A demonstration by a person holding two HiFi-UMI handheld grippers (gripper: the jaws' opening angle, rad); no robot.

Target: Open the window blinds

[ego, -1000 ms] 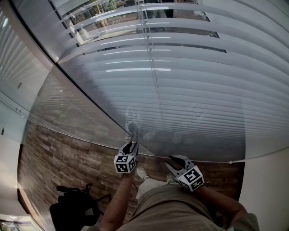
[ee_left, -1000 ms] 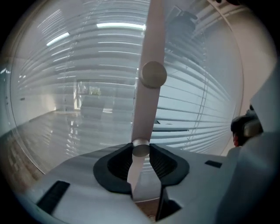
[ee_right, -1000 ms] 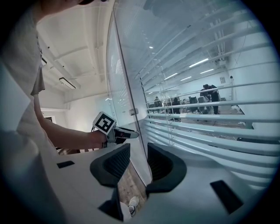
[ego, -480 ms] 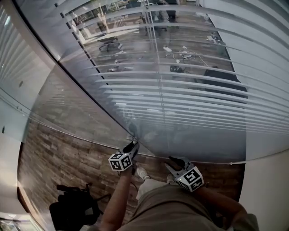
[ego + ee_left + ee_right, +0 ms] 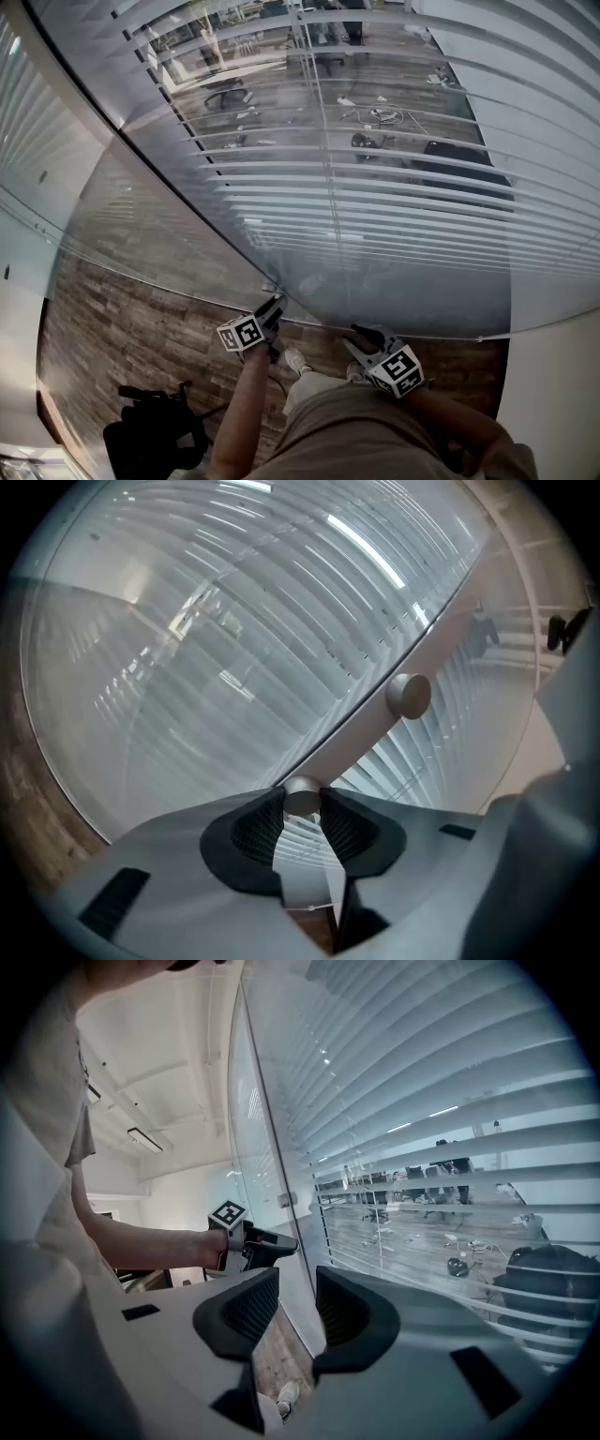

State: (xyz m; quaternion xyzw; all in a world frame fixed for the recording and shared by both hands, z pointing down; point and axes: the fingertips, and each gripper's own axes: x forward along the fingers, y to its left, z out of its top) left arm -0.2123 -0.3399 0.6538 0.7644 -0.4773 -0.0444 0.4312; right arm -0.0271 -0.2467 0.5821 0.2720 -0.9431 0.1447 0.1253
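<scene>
Of two tools, the left tool (image 5: pixel 274 305) clamps the near knob (image 5: pixel 302 795) of two on the frame (image 5: pixel 361 738). The right tool (image 5: pixel 361 333) stands open and empty. One blind (image 5: pixel 375 187) fills the far side, slats tilted open.

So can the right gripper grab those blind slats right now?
Probably not. The right gripper is open and free, but the slats seem to sit behind a glass pane. The left gripper grips the small round knob instead.
</scene>
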